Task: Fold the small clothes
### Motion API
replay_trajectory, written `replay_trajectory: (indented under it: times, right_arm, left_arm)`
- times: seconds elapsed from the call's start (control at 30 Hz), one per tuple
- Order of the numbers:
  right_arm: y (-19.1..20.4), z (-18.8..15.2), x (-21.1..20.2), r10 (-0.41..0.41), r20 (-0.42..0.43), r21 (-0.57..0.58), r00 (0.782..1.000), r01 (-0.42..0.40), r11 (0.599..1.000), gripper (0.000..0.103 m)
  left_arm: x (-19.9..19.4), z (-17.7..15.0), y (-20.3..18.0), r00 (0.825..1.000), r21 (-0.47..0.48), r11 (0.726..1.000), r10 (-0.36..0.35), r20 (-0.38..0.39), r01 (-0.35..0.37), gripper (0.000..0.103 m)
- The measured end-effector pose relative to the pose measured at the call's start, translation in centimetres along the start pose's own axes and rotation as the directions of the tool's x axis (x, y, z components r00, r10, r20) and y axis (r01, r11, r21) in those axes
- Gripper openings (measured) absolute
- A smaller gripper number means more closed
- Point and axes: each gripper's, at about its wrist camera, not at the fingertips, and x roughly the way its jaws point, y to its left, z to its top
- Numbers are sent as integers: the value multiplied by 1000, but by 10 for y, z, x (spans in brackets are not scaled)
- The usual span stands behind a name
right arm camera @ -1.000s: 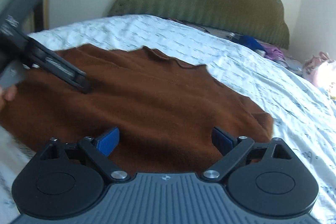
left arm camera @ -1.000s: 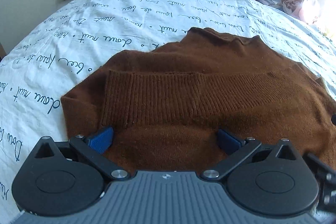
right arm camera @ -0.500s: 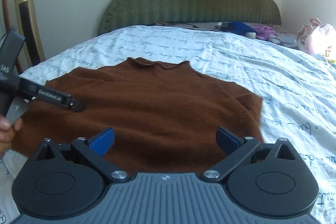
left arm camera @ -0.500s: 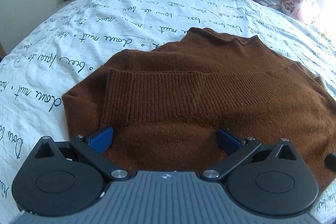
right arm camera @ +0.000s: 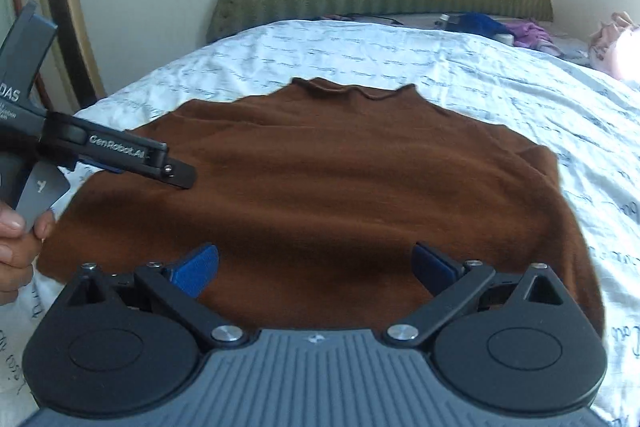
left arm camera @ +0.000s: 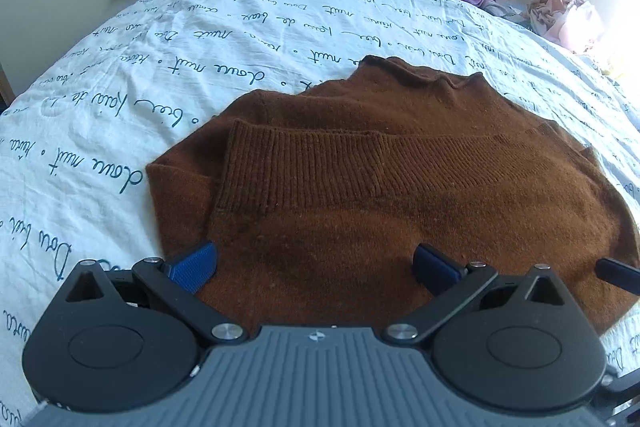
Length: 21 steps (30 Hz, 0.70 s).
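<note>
Left wrist view: the sweater (left arm camera: 400, 195) lies flat on the bed (left arm camera: 200, 39), hem folded up, collar at 12 o'clock, long axis running 9 to 3. The left gripper (left arm camera: 314, 261) hovers at its near edge, fingers spread and empty. The right gripper (right arm camera: 314, 261), equally near, has just spread its fingers, nothing pinched.

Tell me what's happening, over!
Left gripper and right gripper open, holding nothing. Brown sweater flat on the bed, hem folded up. Nothing blocking.
</note>
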Motion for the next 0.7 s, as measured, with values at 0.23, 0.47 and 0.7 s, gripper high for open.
replay_trajectory:
  times: [0.23,0.47,0.7]
  right_arm:
    - [66,-6,16,115,0,-119,993,-114,986,103]
    - [75,-14,10,85,-108,-169,991,-102,980,103]
    - [40,-1,20,-41,-28,-57,999,39,998,103]
  left_arm:
    - [-13,-4,25,999,-46,999,-28,-22,27,103]
    - [-15,-2,6,1000,13,1000,-15,-3,15,103]
    - [-6,2,-7,1000,8,1000,-6,-8,6,103]
